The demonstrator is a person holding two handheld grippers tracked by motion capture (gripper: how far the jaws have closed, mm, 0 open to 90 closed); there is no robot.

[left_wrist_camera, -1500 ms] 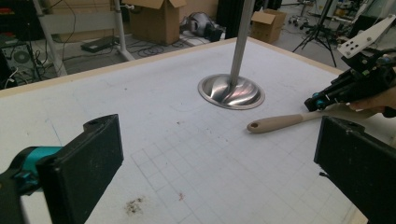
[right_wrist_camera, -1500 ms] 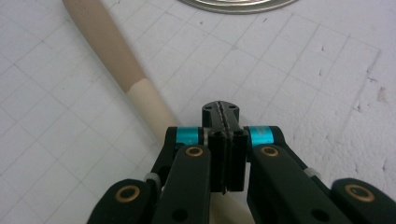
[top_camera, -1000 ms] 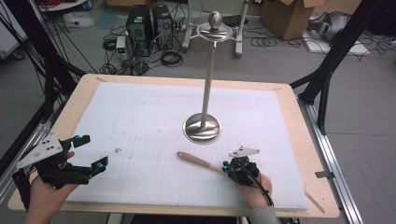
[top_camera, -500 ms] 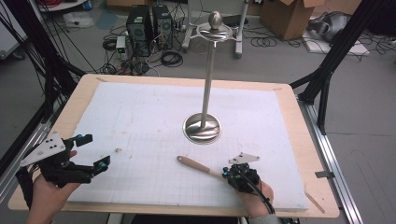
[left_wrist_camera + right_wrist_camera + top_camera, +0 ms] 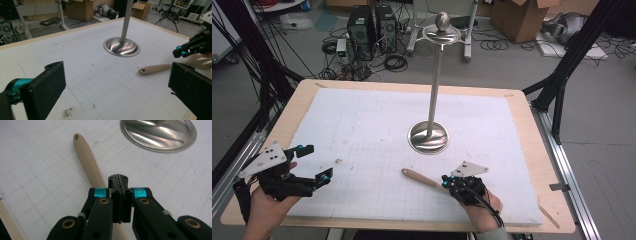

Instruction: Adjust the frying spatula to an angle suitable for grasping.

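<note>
A beige wooden handle (image 5: pixel 419 178) lies slantwise on the white gridded mat, near the front edge. Its far end, which has a small hole, points away from me (image 5: pixel 86 157). My right gripper (image 5: pixel 448 182) is over the handle's near end, which is hidden under it. In the right gripper view its pads (image 5: pixel 119 180) are pressed together with nothing visible between them, and the handle runs beneath and to their left. My left gripper (image 5: pixel 316 162) is held at the front left with its jaws wide apart (image 5: pixel 120 77) and nothing between them. It faces the handle (image 5: pixel 155 68) and the right gripper (image 5: pixel 180 52).
A polished metal stand rises from a round domed base (image 5: pixel 428 139) in the middle of the mat, with a tall pole and a ring and ball on top (image 5: pixel 442 22). The mat lies on a wooden tabletop (image 5: pixel 537 150). Beyond it on the floor are cables, computers and boxes.
My right gripper has shifted slightly toward the near edge and to the left, and the wooden handle has shifted the same way with it. The left gripper has stayed in place.
</note>
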